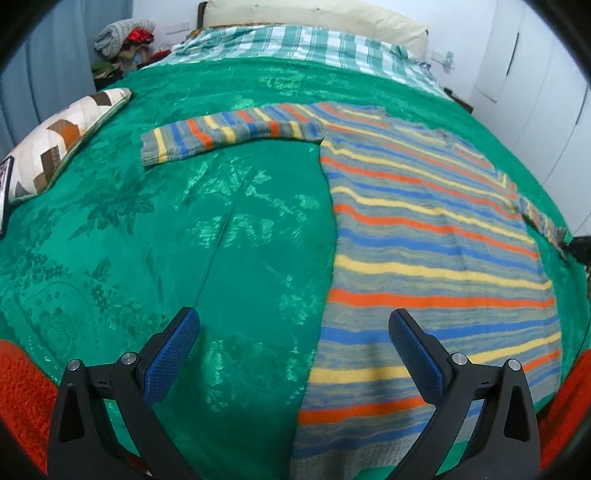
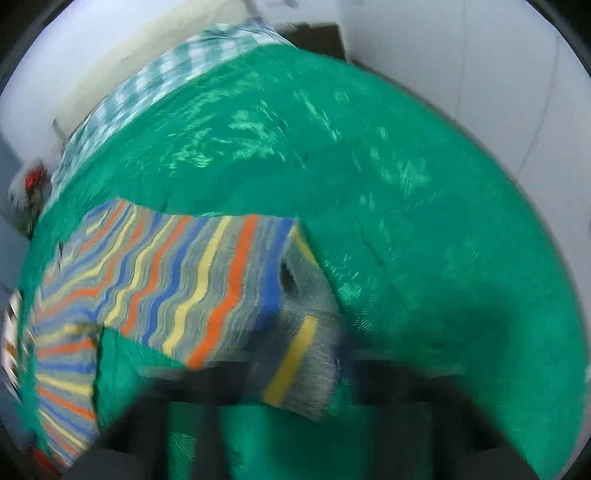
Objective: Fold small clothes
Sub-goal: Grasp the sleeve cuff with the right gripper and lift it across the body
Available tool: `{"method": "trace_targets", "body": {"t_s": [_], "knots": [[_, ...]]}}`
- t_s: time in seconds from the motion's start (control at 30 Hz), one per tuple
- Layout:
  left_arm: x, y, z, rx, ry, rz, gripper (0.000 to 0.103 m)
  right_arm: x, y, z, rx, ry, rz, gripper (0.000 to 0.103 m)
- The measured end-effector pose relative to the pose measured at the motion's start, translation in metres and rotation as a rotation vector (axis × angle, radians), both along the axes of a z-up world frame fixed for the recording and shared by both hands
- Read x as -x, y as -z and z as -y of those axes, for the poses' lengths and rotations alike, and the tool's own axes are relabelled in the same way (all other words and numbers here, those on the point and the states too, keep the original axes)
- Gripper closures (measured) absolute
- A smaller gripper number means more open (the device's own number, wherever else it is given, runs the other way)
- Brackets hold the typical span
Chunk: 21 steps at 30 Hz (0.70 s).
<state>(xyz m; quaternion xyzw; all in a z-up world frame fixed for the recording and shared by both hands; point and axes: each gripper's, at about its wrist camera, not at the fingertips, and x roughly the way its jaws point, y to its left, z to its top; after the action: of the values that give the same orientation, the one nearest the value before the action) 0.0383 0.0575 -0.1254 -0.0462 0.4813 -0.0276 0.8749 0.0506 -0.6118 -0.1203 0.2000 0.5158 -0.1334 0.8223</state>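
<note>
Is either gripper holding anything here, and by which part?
The right gripper is shut on the striped sweater by its sleeve cuff. The left gripper is open and holds nothing.

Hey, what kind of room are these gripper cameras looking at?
Most likely a bedroom: the striped sweater lies on a bed under a green bedspread, with a checked sheet and pillow at its head and white cupboard doors alongside.
</note>
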Motion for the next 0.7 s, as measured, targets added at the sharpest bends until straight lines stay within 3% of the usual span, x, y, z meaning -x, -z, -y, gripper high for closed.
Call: {"method": "trace_targets", "body": {"t_s": [0.13,0.27,0.43,0.6,0.63,0.67,0.7], "knots": [[0.001,-0.001,-0.007,0.020,-0.021,0.001,0.001,0.007,-0.028,0.011,-0.102,0.124,0.147,0.100],[-0.004,0.003,-0.010,0.049,-0.026,-0.010,0.001,-0.009,-0.073,-0.011,-0.246,0.086,0.231,0.100],[-0.005,0.003,-0.007,0.063,-0.011,-0.008,0.001,-0.071,-0.125,-0.108,-0.407,-0.104,0.304,0.100],[-0.002,0.003,-0.010,0.065,-0.008,-0.010,0.001,-0.144,-0.130,-0.225,-0.452,-0.298,0.292,0.098],[-0.003,0.006,-0.010,0.067,-0.007,-0.021,0.001,-0.159,-0.123,-0.252,-0.469,-0.350,0.291,0.095],[-0.003,0.007,-0.010,0.068,-0.007,-0.028,0.001,-0.172,-0.111,-0.273,-0.524,-0.389,0.264,0.072],[-0.004,0.009,-0.011,0.069,-0.007,-0.034,0.001,-0.175,-0.104,-0.283,-0.558,-0.400,0.236,0.043]]}}
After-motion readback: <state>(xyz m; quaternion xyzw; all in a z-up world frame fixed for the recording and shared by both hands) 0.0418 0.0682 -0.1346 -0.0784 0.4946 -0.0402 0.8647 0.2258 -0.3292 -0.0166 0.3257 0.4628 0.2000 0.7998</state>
